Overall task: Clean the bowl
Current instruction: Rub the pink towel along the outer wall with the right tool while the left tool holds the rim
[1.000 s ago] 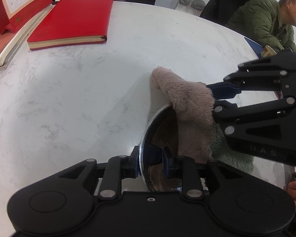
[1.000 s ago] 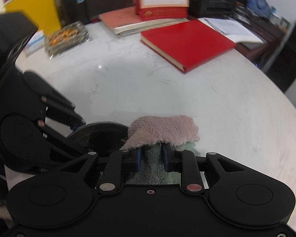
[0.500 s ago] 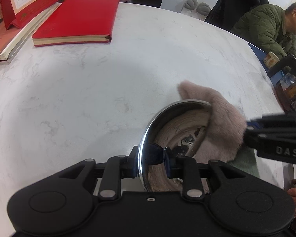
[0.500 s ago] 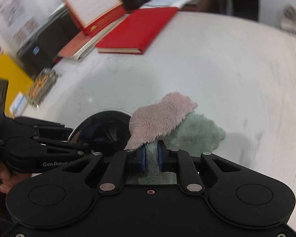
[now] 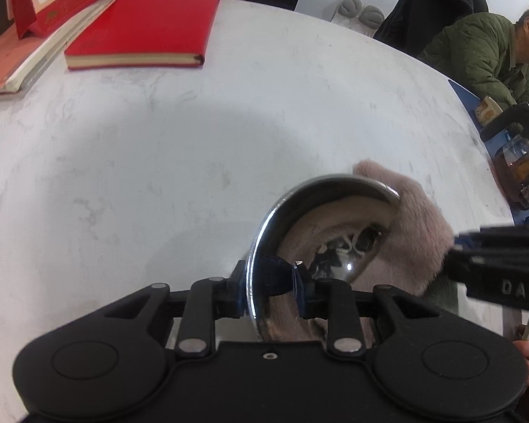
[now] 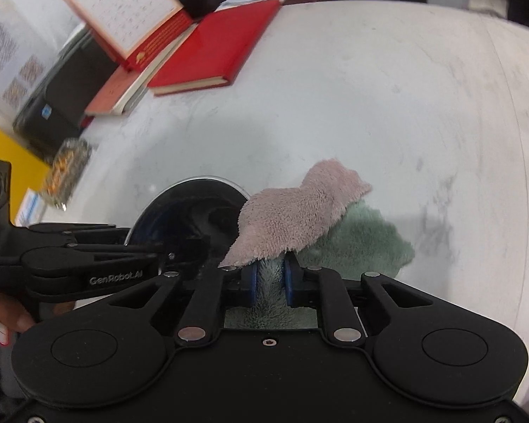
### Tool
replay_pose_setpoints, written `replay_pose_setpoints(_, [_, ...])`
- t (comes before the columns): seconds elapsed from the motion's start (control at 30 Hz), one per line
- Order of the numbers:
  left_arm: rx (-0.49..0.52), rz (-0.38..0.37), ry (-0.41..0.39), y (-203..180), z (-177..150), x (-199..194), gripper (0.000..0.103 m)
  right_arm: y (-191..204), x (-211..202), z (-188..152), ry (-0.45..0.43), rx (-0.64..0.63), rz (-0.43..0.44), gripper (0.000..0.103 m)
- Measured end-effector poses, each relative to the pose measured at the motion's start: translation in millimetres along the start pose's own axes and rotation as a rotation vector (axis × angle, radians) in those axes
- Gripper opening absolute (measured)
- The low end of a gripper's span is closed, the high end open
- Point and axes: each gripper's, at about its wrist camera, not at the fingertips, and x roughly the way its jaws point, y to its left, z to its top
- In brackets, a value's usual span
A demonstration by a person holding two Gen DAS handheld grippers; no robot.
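The steel bowl [image 5: 321, 211] is held tilted on the white bench [image 5: 158, 148], its near rim clamped by the left gripper [image 5: 271, 292]. A pink and green cloth [image 6: 299, 218], pinched tightly in the right gripper [image 6: 269, 278], is draped against the bowl's right edge. A red book [image 5: 148, 24] lies well apart.

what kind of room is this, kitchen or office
Probably an office or meeting room, not a kitchen: a red notebook and desk calendar lie on a large white table, with a printer-like black machine beside it.
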Motion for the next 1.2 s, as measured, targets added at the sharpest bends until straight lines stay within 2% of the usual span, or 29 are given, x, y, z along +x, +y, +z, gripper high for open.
replay_pose_setpoints(0.2, [0.013,-0.003,-0.035,3,9,-11,0.022,11,3,10,0.018,-0.121,-0.021,0.011])
replay_pose_setpoints(0.37, [0.057,-0.027,-0.002,-1,21,1,0.022,17,5,13,0.024,-0.181,-0.033,0.011])
replay_pose_setpoints(0.6, [0.039,-0.032,0.015,4,9,-2,0.015,26,9,22,0.035,-0.302,-0.054,0.011])
replay_pose_setpoints(0.8, [0.052,-0.027,0.004,3,7,-12,0.016,40,15,30,0.055,-0.469,-0.067,0.013])
replay_pose_setpoints(0.97, [0.090,-0.027,0.014,0,20,1,0.017,51,17,32,0.072,-0.583,-0.074,0.013])
replay_pose_setpoints(1.07, [0.103,-0.043,0.023,0,22,8,0.023,57,17,33,0.077,-0.654,-0.082,0.013])
replay_pose_setpoints(1.2, [0.104,-0.027,0.018,-2,19,8,0.023,60,20,35,0.064,-0.670,-0.080,0.014])
